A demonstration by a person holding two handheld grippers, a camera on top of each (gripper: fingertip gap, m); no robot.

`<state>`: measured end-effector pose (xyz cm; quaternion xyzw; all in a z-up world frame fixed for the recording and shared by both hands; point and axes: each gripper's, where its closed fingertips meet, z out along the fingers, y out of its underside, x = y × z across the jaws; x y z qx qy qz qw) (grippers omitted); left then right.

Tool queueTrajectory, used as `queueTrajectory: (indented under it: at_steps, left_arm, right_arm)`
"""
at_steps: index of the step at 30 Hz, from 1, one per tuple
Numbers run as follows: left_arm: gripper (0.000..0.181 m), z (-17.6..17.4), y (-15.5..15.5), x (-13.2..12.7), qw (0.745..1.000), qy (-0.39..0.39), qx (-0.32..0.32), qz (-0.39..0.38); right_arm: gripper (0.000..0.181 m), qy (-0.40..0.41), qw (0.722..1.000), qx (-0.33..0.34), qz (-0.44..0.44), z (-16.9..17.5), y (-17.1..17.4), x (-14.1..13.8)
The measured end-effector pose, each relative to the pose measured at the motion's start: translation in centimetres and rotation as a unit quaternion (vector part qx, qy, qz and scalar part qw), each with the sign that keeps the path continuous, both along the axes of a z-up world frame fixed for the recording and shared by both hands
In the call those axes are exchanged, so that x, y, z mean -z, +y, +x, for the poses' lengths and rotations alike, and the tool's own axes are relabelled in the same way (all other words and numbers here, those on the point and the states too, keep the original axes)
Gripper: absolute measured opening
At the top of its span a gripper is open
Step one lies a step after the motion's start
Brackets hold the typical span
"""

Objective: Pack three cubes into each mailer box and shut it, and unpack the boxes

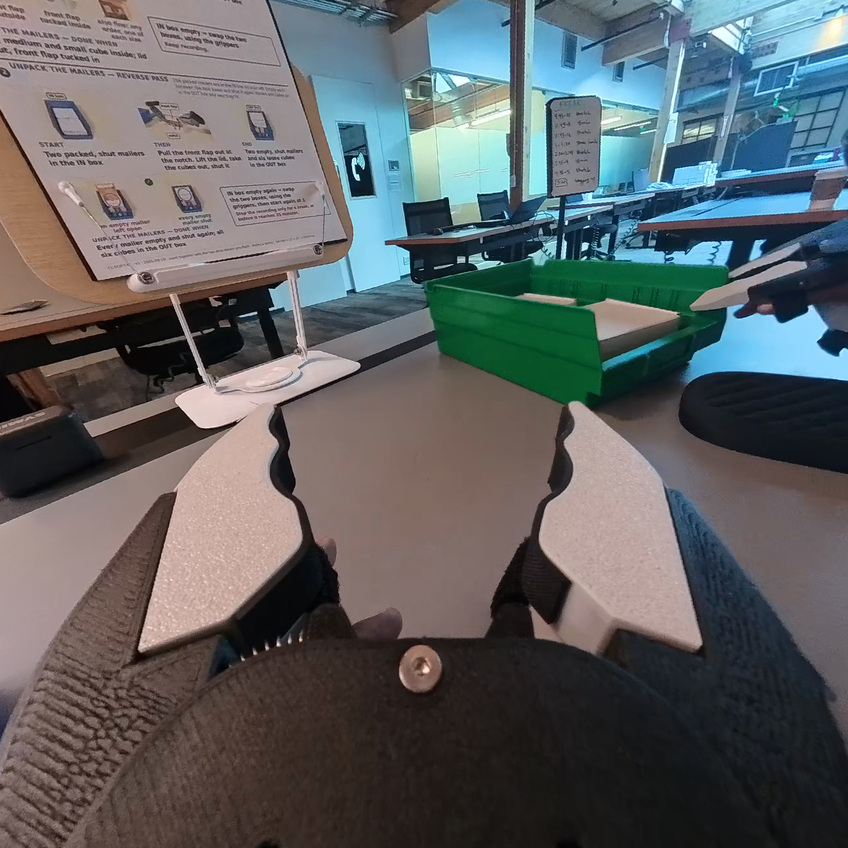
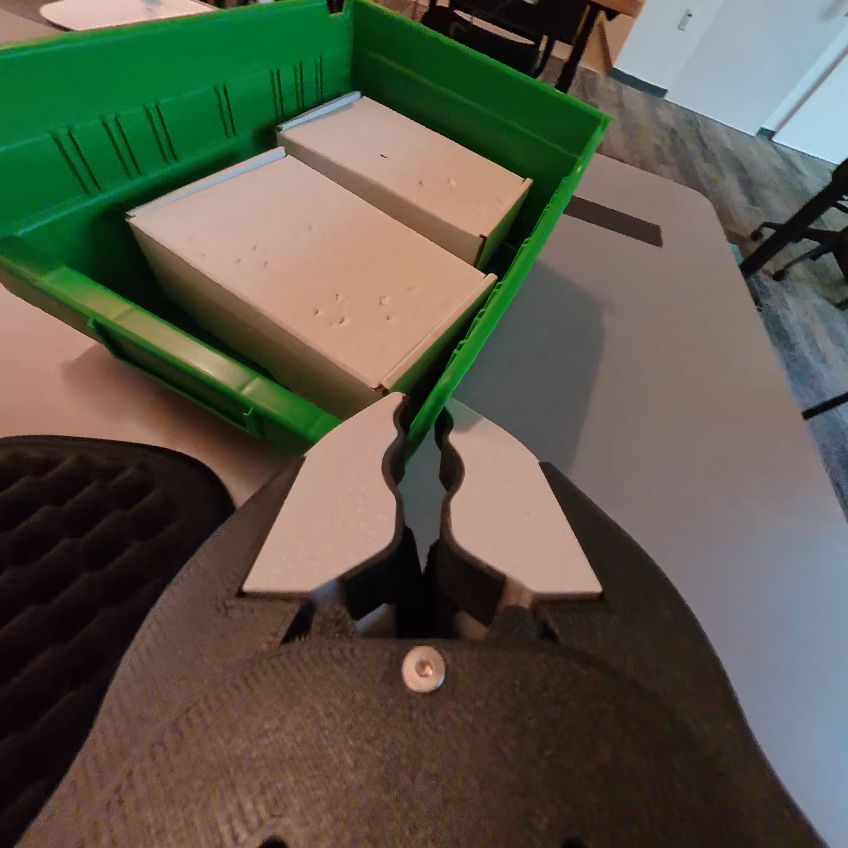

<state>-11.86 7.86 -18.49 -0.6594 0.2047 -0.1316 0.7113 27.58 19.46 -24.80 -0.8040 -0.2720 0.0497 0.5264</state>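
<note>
Right wrist view: right hand-held gripper (image 2: 420, 415) narrow, straddling the bin (image 2: 482, 330) wall at centre — likely shifting it; left hand-held gripper (image 1: 420, 426) wide, empty — two shut mailers (image 2: 293, 270) inside await unpacking.

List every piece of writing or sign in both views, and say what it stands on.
I won't copy the wording; here is what bears it.
Instruction sheet on a stand: printed text and pictures.
Whiteboard: handwriting, too small to read.
Black device, left edge: pale lettering, cut off.
Dark door panel: a white symbol.
Green bin, mailer boxes: no writing.
</note>
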Motion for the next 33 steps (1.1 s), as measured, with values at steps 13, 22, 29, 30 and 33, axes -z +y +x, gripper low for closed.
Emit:
queueTrajectory:
  at_steps: [13,22,29,30,33]
  left_arm:
    - [0.11,0.4,-0.4,-0.4,1.0,0.01,0.006,0.021]
    - [0.101,0.2,-0.3,-0.2,1.0,0.008,0.0,0.011]
    - [0.077,-0.4,0.8,0.8,0.999,0.009,-0.035,-0.028]
    - [0.073,-0.9,1.2,0.9,0.998,0.0,-0.049,-0.04]
    - [0.063,-2.1,2.6,2.5,0.99,-0.028,-0.078,-0.117]
  right_arm:
    - [0.015,-0.06,0.991,-0.116,-0.003,-11.2,-2.8,0.1]
    - [0.019,-0.104,0.978,-0.182,-0.016,-16.7,-4.0,0.2]
    - [0.027,-0.043,0.963,-0.265,-0.009,-21.3,-5.9,0.2]
    - [0.027,-0.046,0.962,-0.268,-0.001,-21.6,-5.9,0.2]
    - [0.033,-0.038,0.96,-0.279,0.007,-22.1,-6.0,0.2]
